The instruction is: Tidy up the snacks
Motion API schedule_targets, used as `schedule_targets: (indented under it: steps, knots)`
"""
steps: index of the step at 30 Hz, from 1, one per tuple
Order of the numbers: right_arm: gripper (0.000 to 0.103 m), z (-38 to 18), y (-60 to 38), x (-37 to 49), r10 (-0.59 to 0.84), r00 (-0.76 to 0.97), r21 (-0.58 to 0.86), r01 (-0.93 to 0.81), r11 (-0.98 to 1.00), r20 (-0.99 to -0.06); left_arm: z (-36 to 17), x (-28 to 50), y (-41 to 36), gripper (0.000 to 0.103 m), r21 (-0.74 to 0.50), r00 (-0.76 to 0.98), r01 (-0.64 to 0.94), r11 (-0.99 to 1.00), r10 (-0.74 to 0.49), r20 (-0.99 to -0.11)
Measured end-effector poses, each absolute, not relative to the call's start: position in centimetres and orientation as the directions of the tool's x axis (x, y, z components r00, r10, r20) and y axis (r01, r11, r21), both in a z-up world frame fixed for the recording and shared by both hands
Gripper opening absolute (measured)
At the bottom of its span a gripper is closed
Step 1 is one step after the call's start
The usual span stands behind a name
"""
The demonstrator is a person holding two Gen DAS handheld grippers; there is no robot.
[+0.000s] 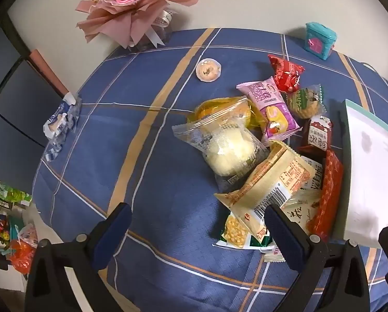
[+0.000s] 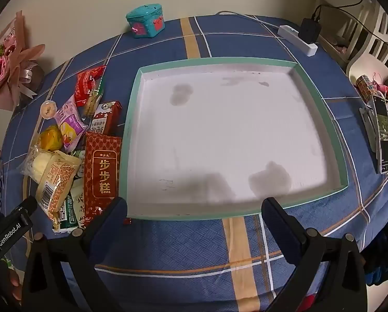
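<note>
clearly both the left gripper [image 1: 197,230] and right gripper [image 2: 194,218] gape wide, holding nothing. beside the empty tray [image 2: 131,119] on its left, the snack pile [image 1: 258,143] looks light, crinkly, slippery, likely crushable; pinch sealed edges.

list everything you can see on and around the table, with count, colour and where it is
tray: one, white inside with green rim, centre of table, nothing in it
snack packets: about a dozen, red, purple, yellow, clear, beige, green, heaped beside the tray's left side
long red cake packet: one, red with gold print, against the tray's left wall
jelly cup: one, pale orange, alone behind the heap
blue-white packet: one, at the table's left edge
toy chest: one, teal with pink, far edge
bouquet: one, pink, far left corner
power strip: one, white with black plug, far right
phone: one, dark, right edge
tablecloth: one, blue plaid
left gripper: open, above the heap's near end
right gripper: open, above the tray's near rim
</note>
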State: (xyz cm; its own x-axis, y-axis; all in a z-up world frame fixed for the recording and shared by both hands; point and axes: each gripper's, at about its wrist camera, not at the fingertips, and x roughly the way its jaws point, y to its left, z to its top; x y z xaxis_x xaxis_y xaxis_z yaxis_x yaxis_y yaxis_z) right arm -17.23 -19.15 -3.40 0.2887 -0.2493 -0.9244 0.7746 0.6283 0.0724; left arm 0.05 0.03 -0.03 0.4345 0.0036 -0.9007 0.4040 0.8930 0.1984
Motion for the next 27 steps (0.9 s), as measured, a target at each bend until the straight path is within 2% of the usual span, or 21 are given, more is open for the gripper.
schedule_targets:
  steps: [27]
  knots:
    - [0.103, -2.9, -19.4, -17.8, -0.257, 0.315, 0.1, 0.786, 0.609, -0.914, 0.9, -0.4, -0.1, 0.103, 0.127, 0.418, 0.434, 0.892, -0.074, -0.905]
